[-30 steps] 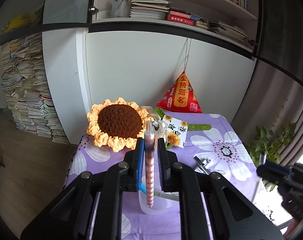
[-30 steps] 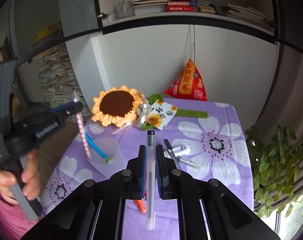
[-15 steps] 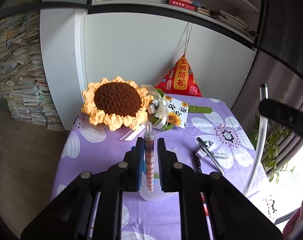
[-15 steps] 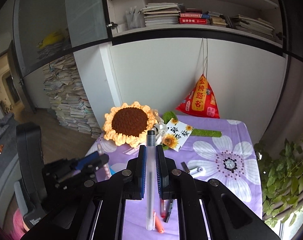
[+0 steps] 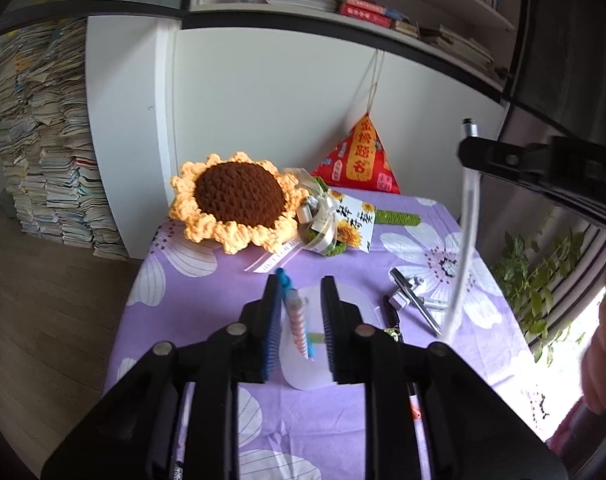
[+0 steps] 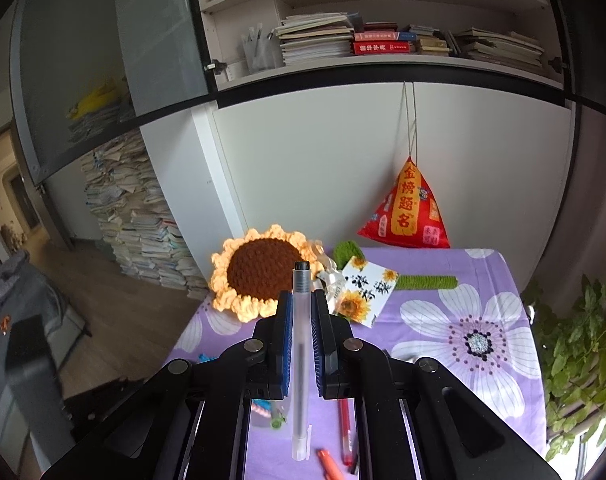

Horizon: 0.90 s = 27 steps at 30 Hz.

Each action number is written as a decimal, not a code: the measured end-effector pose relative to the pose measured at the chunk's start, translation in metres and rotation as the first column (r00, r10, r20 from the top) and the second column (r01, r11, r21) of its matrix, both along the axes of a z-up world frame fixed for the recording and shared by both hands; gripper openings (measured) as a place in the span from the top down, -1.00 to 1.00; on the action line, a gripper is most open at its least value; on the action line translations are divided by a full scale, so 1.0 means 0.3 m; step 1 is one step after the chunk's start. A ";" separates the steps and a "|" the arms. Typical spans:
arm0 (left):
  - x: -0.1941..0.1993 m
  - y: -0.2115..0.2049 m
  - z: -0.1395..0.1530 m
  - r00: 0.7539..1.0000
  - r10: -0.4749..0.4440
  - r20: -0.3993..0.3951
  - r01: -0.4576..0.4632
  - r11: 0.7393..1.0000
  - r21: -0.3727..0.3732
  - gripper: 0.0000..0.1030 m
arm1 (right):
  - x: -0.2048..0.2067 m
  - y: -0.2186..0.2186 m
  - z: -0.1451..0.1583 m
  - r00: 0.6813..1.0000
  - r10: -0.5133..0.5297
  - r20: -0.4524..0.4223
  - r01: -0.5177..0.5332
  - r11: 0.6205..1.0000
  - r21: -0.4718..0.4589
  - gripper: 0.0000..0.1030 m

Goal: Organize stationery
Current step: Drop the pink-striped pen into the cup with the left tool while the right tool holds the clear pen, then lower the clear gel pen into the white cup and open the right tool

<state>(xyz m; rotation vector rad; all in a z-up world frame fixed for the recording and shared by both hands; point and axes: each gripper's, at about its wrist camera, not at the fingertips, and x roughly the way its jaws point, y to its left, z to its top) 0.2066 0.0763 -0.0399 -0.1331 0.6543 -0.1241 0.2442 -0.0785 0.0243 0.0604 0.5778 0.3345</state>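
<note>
- The left tool (image 5: 301,320) is standing slightly parted over a translucent cup (image 5: 307,360) on the table (image 5: 207,292); its jaws have just been opening, and the striped pen (image 5: 297,326) between them is leaning against the left pad rather than being squeezed.
- The striped pen is standing nearly upright inside the cup, its long axis running from the cup's bottom up and slightly left toward the blue-tipped pen (image 5: 283,280) beside it.
- The right tool (image 6: 301,320) is clamped tight on 1 clear pen (image 6: 300,360), its pads pressing both sides of the barrel.
- The clear pen's long axis is lying along the tool's fingers, dark tip pointing forward and up past the fingertips, capped end hanging low toward the table.
- In the left wrist view the same clear pen (image 5: 465,232) is hanging almost vertical to the right of the cup, dark tip uppermost.
- Below the right tool, a red pen (image 6: 345,428) and an orange pen (image 6: 327,462) are lying on the table.
- A purple cloth with white flowers is covering the table, and a crocheted sunflower (image 5: 239,204), a sunflower card (image 5: 355,228) and a red pyramid pouch (image 5: 359,160) are sitting toward the back.
- Behind the table a white cabinet is rising to bookshelves (image 6: 383,40), and stacked papers (image 5: 43,140) are piling up on the wooden floor at the left.
</note>
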 end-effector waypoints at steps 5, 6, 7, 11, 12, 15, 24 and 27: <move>-0.044 0.045 0.013 0.999 0.035 0.022 -0.035 0.999 -0.001 0.51 | 0.045 0.052 0.002 1.000 0.015 0.020 -0.015 0.999 0.030 0.81; -0.053 0.052 0.008 0.999 0.037 0.018 -0.037 0.999 0.002 0.48 | 0.054 0.066 0.000 1.000 0.021 0.018 -0.021 0.999 0.029 0.81; -0.060 0.057 0.002 0.999 0.039 0.015 -0.039 0.999 0.002 0.47 | 0.061 0.081 -0.007 0.999 0.028 0.018 -0.028 0.999 0.028 0.81; -0.084 0.074 -0.037 0.999 0.039 -0.016 -0.039 0.999 0.003 0.46 | 0.084 0.128 -0.038 0.999 0.043 0.023 -0.044 0.999 0.025 0.81; -0.089 0.076 -0.052 0.999 0.037 -0.028 -0.037 0.999 0.005 0.46 | 0.090 0.134 -0.047 0.999 0.042 0.021 -0.043 0.999 0.022 0.81; -0.091 0.075 -0.078 0.998 0.035 -0.049 -0.034 0.999 0.024 0.46 | 0.111 0.143 -0.080 0.999 0.039 0.004 -0.039 0.999 0.021 0.81; -0.093 0.093 -0.104 0.997 0.031 -0.067 -0.031 1.000 -0.001 0.46 | 0.133 0.129 -0.167 0.999 0.005 -0.046 -0.005 1.000 -0.014 0.81; -0.089 0.093 -0.116 0.996 0.032 -0.079 -0.033 0.999 0.000 0.46 | 0.124 0.133 -0.200 0.998 0.011 -0.064 -0.014 0.999 -0.039 0.81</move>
